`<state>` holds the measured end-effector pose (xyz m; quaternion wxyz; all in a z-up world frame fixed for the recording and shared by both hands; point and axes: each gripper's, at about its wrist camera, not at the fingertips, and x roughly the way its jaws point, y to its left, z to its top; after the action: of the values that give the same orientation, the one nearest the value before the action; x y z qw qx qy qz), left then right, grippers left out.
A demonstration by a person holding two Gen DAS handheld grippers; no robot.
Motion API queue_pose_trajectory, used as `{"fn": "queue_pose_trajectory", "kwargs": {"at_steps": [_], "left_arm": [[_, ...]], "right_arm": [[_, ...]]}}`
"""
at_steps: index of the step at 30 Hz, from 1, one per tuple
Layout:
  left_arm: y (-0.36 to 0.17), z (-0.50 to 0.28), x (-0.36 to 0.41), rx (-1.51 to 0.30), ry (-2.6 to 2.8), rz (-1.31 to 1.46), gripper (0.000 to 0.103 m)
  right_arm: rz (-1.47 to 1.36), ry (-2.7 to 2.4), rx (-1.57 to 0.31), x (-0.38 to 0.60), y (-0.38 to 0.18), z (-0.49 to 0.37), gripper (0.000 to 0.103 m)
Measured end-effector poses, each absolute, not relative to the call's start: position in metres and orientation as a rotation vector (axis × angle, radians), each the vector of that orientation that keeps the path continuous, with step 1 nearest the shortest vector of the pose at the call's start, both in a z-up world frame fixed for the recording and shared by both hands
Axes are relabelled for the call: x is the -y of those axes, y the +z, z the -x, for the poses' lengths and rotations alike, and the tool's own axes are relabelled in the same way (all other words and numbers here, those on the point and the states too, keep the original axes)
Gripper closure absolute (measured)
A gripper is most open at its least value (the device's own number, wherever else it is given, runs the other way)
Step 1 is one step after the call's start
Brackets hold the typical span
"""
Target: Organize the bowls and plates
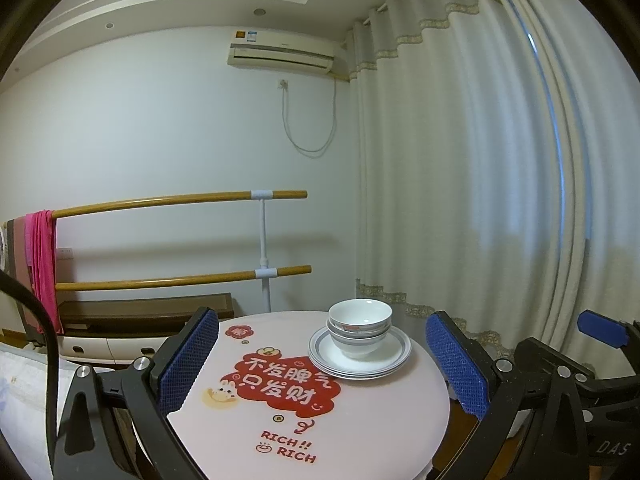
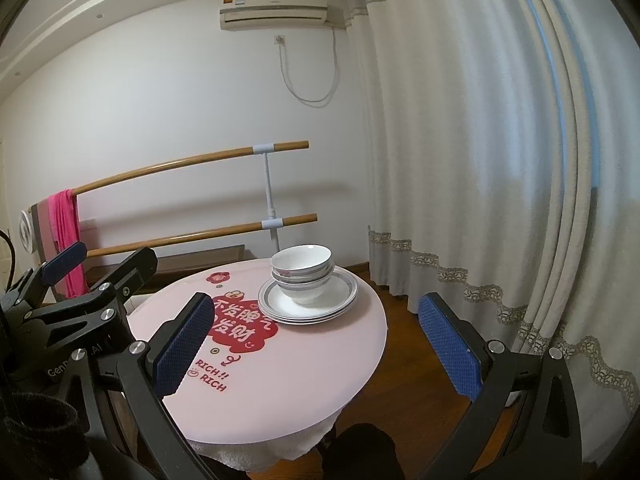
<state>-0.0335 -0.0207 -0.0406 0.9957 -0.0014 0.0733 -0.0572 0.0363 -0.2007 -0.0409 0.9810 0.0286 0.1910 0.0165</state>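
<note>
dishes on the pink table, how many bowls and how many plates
bowls: 3, nested, standing on the plates
plates: 3, stacked, judging by the rim edges
total: 6 dishes, all in one pile on the table

Both cameras sit low behind their own claw and face forward over the round table [image 1: 304, 420] toward the white wall and the curtain [image 1: 460, 200]. The left wrist view looks from near the table's front edge, almost level. The right wrist view looks from a bit higher and further right, taking in the floor [image 2: 416, 360]. Both share the table, the stacked bowls [image 1: 359, 326] on plates [image 1: 384, 364], the wooden rails [image 1: 180, 200] and the air conditioner [image 1: 280, 54]. Each view catches the other claw at its edge.
</note>
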Motion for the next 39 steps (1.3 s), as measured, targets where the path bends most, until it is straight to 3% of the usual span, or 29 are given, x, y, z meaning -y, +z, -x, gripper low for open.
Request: {"fn": "queue_pose_trajectory", "kwargs": {"at_steps": [39], "left_arm": [[-0.042,0.032,0.02,-0.155,-0.085,0.0,0.001]], "right_arm": [[0.003,-0.031,-0.3,0.189,-0.046,-0.032,0.0]]}}
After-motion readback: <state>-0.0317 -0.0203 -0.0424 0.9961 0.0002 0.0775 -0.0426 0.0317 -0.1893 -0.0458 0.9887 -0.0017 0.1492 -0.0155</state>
